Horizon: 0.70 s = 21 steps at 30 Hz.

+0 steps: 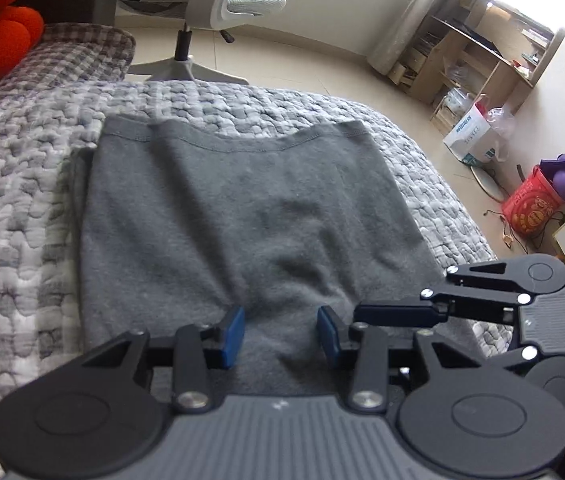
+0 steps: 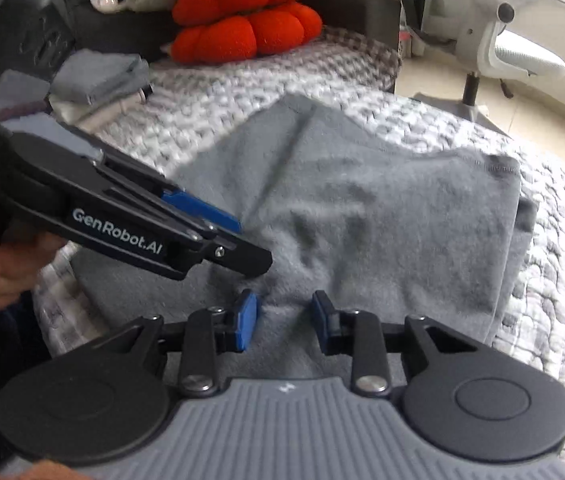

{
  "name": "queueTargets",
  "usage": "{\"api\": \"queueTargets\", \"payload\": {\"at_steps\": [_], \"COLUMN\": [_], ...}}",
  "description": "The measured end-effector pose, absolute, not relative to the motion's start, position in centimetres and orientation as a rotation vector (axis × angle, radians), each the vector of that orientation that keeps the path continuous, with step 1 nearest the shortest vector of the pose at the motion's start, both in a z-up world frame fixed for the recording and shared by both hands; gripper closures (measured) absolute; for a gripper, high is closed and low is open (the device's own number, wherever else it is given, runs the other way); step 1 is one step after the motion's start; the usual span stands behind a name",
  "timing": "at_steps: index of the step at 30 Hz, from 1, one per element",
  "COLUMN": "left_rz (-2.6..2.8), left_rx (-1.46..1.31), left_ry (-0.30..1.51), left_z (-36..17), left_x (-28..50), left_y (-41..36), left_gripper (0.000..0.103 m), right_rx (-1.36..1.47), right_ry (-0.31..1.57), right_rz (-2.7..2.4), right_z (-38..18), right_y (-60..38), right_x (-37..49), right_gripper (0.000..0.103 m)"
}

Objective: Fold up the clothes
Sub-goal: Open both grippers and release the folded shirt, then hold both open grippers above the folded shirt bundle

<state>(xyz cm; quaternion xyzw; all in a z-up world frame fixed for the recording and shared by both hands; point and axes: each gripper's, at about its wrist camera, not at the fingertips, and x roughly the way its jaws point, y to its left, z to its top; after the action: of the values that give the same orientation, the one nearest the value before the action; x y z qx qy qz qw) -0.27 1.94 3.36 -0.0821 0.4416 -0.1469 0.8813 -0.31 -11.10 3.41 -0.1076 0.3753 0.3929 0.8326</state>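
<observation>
A grey garment (image 1: 238, 216) lies flat on the quilted bed cover (image 1: 14, 184), folded into a rough rectangle whose long axis runs from the grippers away toward the office chair (image 1: 218, 12); its stitched hem (image 1: 266, 138) is the far edge, facing the chair, and a folded layer shows along its side nearest the red cushions (image 2: 242, 12). The left gripper (image 1: 281, 334) sits over the garment's near edge, jaws part open with a raised ridge of grey cloth between the blue pads (image 1: 232, 334); whether the pads press it I cannot tell. The right gripper (image 2: 284, 322) is at the same near edge, just beside the left, jaws part open with bunched cloth between them; contact is unclear. A pile of folded clothes (image 2: 98, 80) lies beside the cushions, well apart from the garment
</observation>
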Motion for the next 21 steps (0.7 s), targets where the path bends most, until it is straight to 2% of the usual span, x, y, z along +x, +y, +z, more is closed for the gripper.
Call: {"api": "queueTargets", "payload": {"at_steps": [4,9,11,14,21], "left_rz": [-0.348,-0.353,-0.343,-0.332,-0.321], "left_rx": [-0.124,-0.115,-0.116,-0.140,-0.158], "left_ry": [0.836,0.951,0.942,0.946,0.946], "left_z": [5.0,2.6,2.6,2.5,2.5], "left_x": [-1.6,-0.6,-0.4,-0.2,0.0], "left_y": [1.7,0.8,0.8,1.2,1.6], "left_gripper": [0.058,0.055,0.055,0.054,0.054], "right_rx": [-0.204,-0.165,-0.122,-0.111,-0.104], "right_ry": [0.780,0.863,0.865,0.862,0.861], "right_rz": [0.787,0.741,0.720,0.687,0.664], "right_z": [3.8,3.0,3.4,3.6,3.3], "right_y": [-12.4,-12.1,-12.5,-12.7,-12.9], "right_x": [-0.3,1.0,1.3,1.5,1.7], "right_gripper": [0.073,0.074,0.075,0.070,0.070]}}
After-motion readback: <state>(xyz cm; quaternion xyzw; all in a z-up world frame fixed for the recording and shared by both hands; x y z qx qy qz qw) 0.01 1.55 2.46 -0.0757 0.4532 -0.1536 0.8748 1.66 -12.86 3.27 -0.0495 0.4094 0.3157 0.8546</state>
